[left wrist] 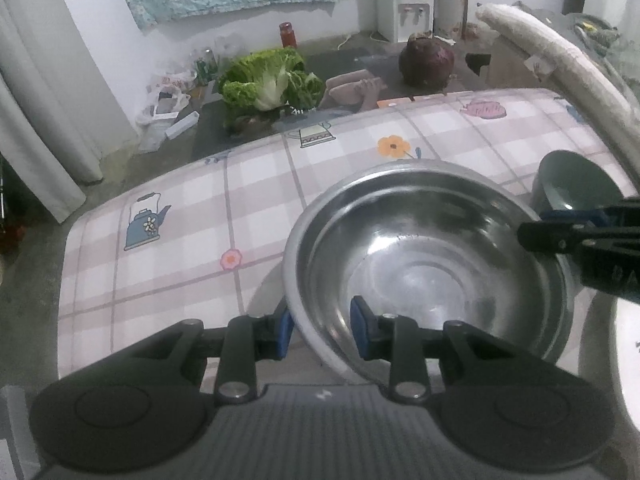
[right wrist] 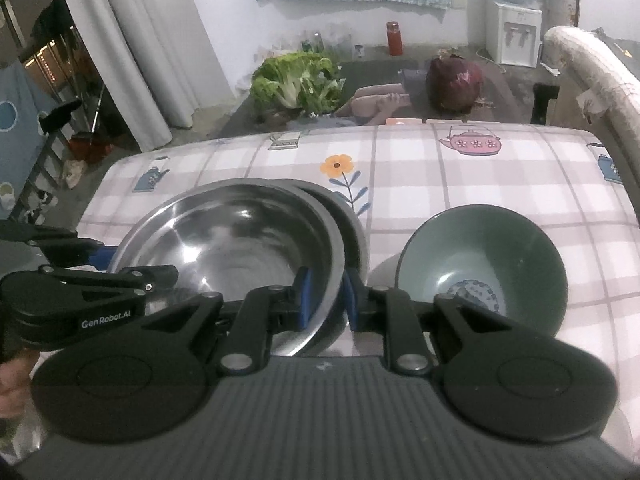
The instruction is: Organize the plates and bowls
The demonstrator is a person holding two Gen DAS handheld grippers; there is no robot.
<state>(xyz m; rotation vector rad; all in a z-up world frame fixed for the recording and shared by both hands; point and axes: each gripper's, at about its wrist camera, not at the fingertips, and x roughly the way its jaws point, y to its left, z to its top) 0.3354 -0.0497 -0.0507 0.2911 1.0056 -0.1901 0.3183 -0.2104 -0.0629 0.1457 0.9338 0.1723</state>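
We hold a steel basin (left wrist: 432, 264) by opposite rims: our left gripper (left wrist: 322, 330) clamps its near-left rim, our right gripper (right wrist: 326, 294) its right rim. A second basin (right wrist: 352, 216) lies directly beneath, mid-table; a green bowl (right wrist: 484, 264) sits just right.

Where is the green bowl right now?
In the right wrist view the green bowl sits on the checked tablecloth, just right of the steel bowl.
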